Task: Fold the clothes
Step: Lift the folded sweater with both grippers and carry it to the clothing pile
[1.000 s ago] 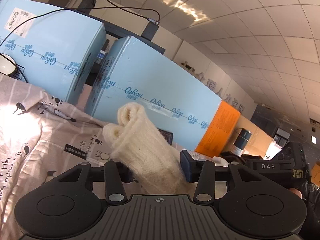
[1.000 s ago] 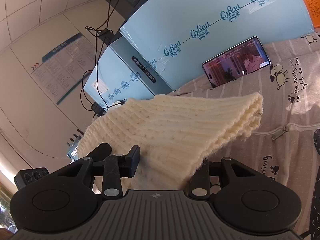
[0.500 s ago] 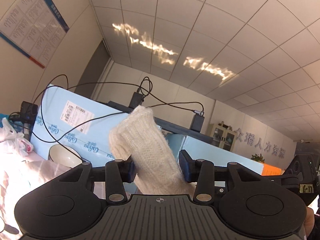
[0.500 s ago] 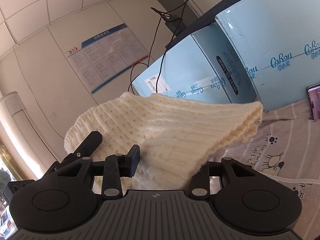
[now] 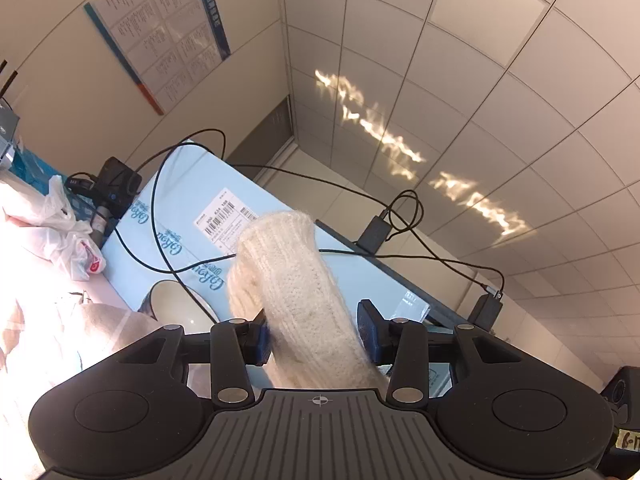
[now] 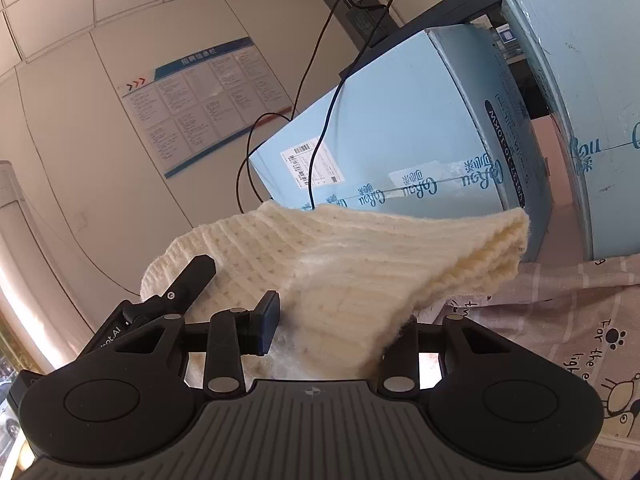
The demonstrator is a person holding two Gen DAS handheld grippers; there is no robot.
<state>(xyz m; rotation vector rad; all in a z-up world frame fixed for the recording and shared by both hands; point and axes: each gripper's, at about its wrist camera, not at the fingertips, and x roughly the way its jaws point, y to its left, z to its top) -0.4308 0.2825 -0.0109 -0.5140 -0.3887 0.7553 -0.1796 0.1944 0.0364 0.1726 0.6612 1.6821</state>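
Above the patterned bedsheet (image 6: pixel 568 304), my left gripper (image 5: pixel 312 328) and right gripper (image 6: pixel 336 320) each have jaws clamped on the cream knit (image 6: pixel 360 256), mid-lift; next I'd lower it flat to fold.

both grippers are matte black plastic. the left gripper (image 5: pixel 316 330) has a ribbed grey centre plate with a small crosshair mark, two round discs at its sides, silver screws on the linkage arms, and blue-edged fingers (image 5: pixel 370 330). the right gripper (image 6: pixel 334 322) looks the same, with dark fingers (image 6: pixel 268 322) and silver screws.
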